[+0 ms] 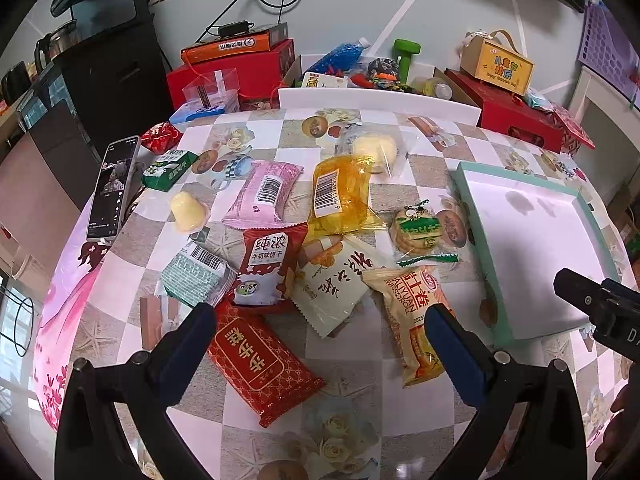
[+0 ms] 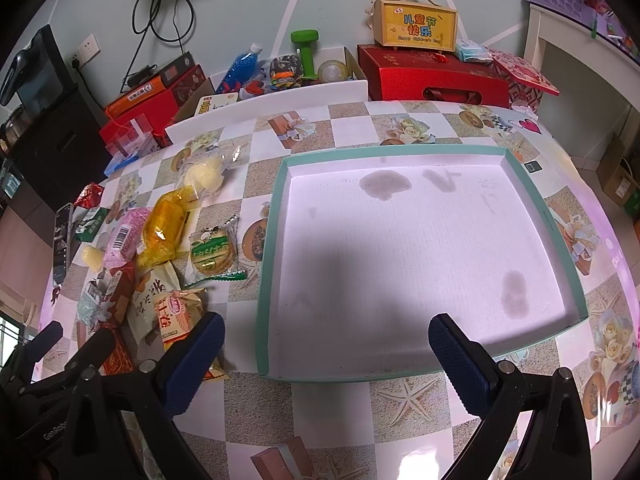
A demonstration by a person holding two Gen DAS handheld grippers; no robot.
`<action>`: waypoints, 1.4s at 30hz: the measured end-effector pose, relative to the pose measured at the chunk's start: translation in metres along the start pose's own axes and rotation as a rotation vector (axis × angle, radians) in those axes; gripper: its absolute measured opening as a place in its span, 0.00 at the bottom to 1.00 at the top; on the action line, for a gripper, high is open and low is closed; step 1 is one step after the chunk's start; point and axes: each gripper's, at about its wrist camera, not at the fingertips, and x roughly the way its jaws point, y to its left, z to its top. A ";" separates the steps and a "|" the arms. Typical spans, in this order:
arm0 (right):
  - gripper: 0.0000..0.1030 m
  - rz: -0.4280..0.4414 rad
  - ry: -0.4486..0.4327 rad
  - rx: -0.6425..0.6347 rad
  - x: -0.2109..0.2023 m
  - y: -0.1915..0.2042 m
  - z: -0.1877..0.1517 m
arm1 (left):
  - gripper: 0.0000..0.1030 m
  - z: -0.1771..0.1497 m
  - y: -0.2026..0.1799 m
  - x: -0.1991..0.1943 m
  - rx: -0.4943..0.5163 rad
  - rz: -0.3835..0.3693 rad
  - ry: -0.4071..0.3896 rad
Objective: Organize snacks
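Desk [image 2: 344, 412] with checkered cloth carries a teal-rimmed tray [image 2: 276, 200], white inside with a few dark stains, nothing in it. Snack pile [image 1: 304, 248] lies loose on the desk just left of the tray: red packet [image 1: 264, 364] nearest the left claw [image 1: 320, 320], yellow roll pack [image 1: 416, 320] beside it, pink [image 1: 262, 194] and orange [image 1: 340, 196] packs further back. Both claws hover above the desk, fingers apart and gripping nothing, right claw [image 2: 326, 336] over the tray's near edge.

Roughly twelve snack packets [image 1: 276, 264] lay scattered centre-left of the frame, though overlaps made counting uncertain. One tray [image 2: 532, 208] sat right. One phone [image 1: 112, 188] lay at left.
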 end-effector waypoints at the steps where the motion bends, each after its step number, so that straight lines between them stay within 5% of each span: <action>1: 1.00 0.000 -0.001 0.000 0.000 0.000 0.000 | 1.00 0.000 0.000 0.000 0.000 0.001 0.000; 27: 1.00 0.000 0.000 -0.006 -0.002 0.001 0.001 | 1.00 -0.002 0.005 0.006 -0.030 0.022 0.033; 42: 1.00 0.047 0.042 -0.167 0.015 0.050 -0.010 | 1.00 -0.010 0.054 0.023 -0.224 0.035 0.127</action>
